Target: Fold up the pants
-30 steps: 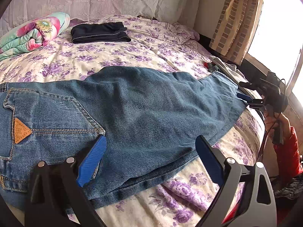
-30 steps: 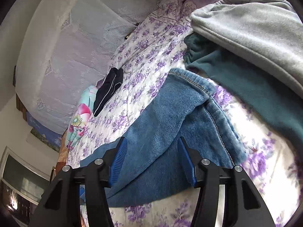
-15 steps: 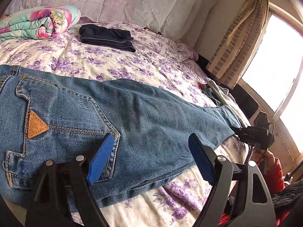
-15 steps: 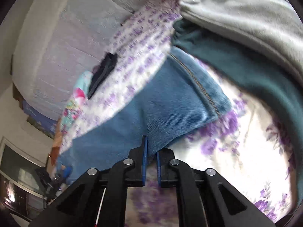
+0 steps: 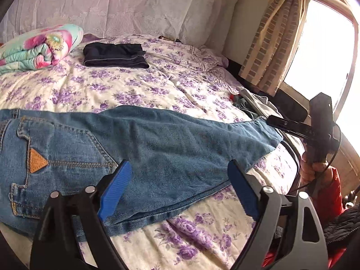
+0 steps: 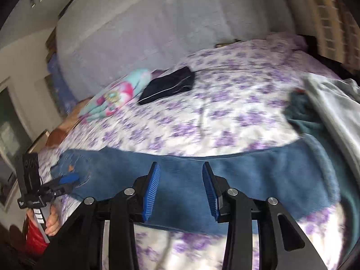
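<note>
Blue jeans (image 5: pixel 144 148) lie stretched flat across the near side of the bed, waist and back pocket at the left, leg hems at the right. My left gripper (image 5: pixel 180 191) is open and empty, hovering just above the thigh area near the front edge. My right gripper (image 6: pixel 181 191) is open and empty above the legs of the jeans (image 6: pixel 247 175). It also shows in the left wrist view (image 5: pixel 283 123), by the hems. The left gripper shows in the right wrist view (image 6: pixel 67 178), at the waist end.
The bed has a purple floral sheet (image 5: pixel 135 85). Folded dark pants (image 5: pixel 114 55) and a rolled floral quilt (image 5: pixel 38 49) lie at the back. Grey and teal clothes (image 6: pixel 326 108) are piled at the right end. A window and curtain (image 5: pixel 276 40) stand at the right.
My right gripper was shut at the hem half a second ago. It has opened, let go and swung round over the legs. My left gripper stayed open over the thigh.
</note>
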Tool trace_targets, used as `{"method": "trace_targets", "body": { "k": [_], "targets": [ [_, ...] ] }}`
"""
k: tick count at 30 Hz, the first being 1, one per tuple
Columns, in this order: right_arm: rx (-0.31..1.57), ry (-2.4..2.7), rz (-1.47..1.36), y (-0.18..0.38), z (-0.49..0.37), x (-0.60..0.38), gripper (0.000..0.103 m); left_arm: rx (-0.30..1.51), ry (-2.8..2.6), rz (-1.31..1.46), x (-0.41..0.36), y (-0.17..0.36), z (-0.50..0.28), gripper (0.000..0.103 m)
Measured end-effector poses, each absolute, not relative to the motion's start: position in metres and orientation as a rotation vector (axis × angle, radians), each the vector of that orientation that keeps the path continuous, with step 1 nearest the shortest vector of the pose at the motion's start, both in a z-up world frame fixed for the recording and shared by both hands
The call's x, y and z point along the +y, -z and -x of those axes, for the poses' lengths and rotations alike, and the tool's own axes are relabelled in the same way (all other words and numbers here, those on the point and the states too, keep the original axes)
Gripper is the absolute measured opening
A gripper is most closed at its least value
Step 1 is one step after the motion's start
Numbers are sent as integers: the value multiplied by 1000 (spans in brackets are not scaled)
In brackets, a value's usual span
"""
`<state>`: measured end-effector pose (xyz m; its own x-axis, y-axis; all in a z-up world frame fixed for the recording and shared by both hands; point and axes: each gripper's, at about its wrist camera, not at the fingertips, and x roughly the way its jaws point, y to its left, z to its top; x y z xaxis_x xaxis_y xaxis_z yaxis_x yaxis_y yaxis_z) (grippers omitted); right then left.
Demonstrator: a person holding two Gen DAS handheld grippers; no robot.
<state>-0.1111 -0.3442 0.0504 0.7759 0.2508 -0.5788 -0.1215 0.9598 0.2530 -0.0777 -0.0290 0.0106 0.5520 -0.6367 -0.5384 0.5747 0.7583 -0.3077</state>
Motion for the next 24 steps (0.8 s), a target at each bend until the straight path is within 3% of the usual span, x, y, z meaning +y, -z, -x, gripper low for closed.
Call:
{"method": "trace_targets", "body": {
  "k": [4,6,8,13,19,22,24],
  "targets": [
    [778,-368,-81,-28,61,-269,47,789,616,-6,-30,21,60,88],
    [923,-369,-64,4,40,-249,64,776,631,-39,-23,21,67,86],
    [909,-382,30,9,46,-229,78,773,623,-97,-17,24,75,86],
    [846,-506,0,-30,48,-228,77,737,597,-109,-9,16,95,87],
    [846,-519,-200,-53,-29,-234,70,697,637,41,-15,-4,62,93],
    [830,-358,-15,-46,-62,-219,69,806,591,106,-16,23,34,93],
    [906,-373,45,-27,-82,-210,69,776,590,59,-21,19,41,95]
  ]
}}
